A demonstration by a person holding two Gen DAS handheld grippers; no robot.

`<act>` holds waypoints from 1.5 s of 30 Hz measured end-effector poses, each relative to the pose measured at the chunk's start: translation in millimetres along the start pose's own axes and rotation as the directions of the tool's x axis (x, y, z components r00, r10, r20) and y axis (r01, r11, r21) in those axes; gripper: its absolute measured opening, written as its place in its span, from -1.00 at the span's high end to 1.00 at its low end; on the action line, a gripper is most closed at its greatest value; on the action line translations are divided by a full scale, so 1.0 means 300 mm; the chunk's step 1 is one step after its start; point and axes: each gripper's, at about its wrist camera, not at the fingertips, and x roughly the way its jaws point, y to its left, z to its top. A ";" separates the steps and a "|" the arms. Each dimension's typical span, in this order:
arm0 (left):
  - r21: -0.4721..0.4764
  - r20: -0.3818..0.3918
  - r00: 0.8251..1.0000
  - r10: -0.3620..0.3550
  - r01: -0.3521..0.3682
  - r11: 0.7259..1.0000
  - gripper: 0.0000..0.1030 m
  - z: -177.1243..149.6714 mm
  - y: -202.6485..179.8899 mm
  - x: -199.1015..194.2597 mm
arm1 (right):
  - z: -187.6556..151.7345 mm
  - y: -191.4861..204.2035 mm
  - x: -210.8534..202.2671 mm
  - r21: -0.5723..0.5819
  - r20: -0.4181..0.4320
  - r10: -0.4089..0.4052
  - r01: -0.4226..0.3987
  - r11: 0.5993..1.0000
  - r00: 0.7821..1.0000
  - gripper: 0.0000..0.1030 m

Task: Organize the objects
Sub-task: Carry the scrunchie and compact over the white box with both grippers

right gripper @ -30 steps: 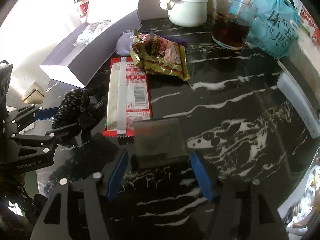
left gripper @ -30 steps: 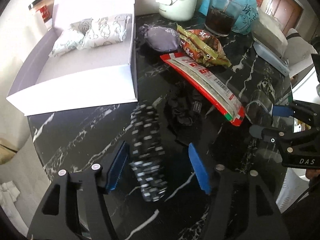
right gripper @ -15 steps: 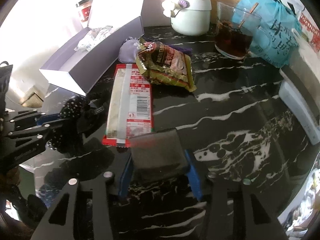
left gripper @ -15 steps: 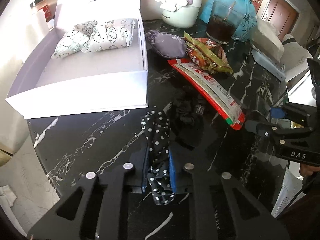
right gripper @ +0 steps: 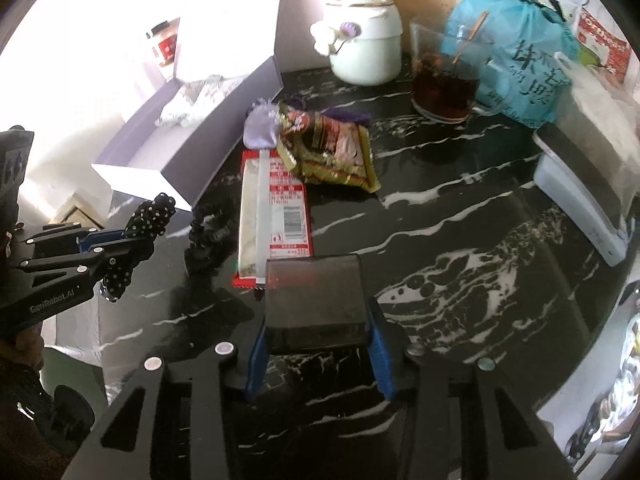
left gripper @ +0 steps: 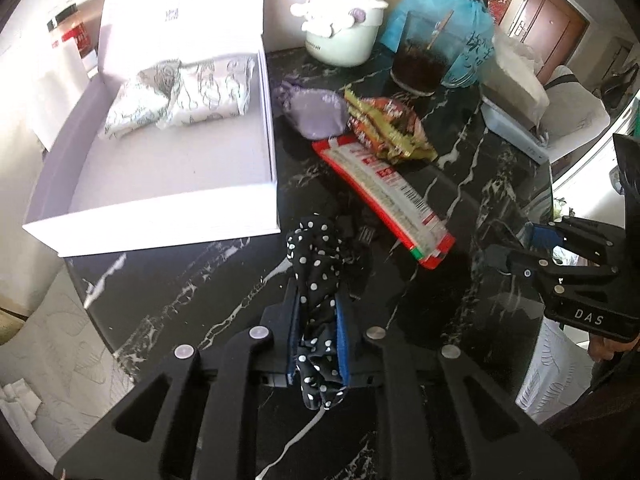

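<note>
My left gripper (left gripper: 318, 338) has its jaws clenched on a black scrunchie with white dots (left gripper: 316, 264); the blue pads squeeze the cloth from both sides, its upper end stands out past the pads and its lower end hangs below them. It hangs clear of the black marble tabletop (left gripper: 180, 288). My right gripper (right gripper: 316, 340) has its jaws grasping a dark box (right gripper: 314, 300) across its width, with a blue pad against each side.

Beside the scrunchie, a second, all-black scrunchie (left gripper: 356, 240) lies on the tabletop, just next to a long red and white packet (left gripper: 384, 188). A crinkled red and green snack bag (left gripper: 386, 128) overlaps the far end of that packet, and a small lilac pouch (left gripper: 316, 114) sits touching the bag's left side. To the left stands an open white box (left gripper: 168, 216) with a folded, printed cloth bundle (left gripper: 180, 96) lying at its far end.

Along the far edge are a white kettle (left gripper: 344, 28), a glass mug of dark drink (left gripper: 420, 64) with a stick standing in it, and a blue plastic bag (left gripper: 464, 28) behind the mug. A white tissue box (right gripper: 580, 196) sits at the right edge of the tabletop.
</note>
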 end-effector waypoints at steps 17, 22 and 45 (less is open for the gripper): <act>0.147 -0.012 0.997 -0.073 0.074 0.986 0.72 0.112 0.003 -0.172 | 0.034 0.092 -0.170 0.152 0.040 -0.048 0.041 0.987 0.998 0.16; 0.209 -0.017 0.996 -0.092 0.094 0.973 0.72 0.128 0.025 -0.208 | 0.034 0.159 -0.192 0.181 0.041 -0.073 0.065 0.981 0.996 0.16; 0.246 -0.002 0.997 -0.076 0.074 0.966 0.72 0.213 0.400 -0.262 | 0.267 0.519 -0.090 0.118 0.055 -0.049 0.042 0.992 0.997 0.16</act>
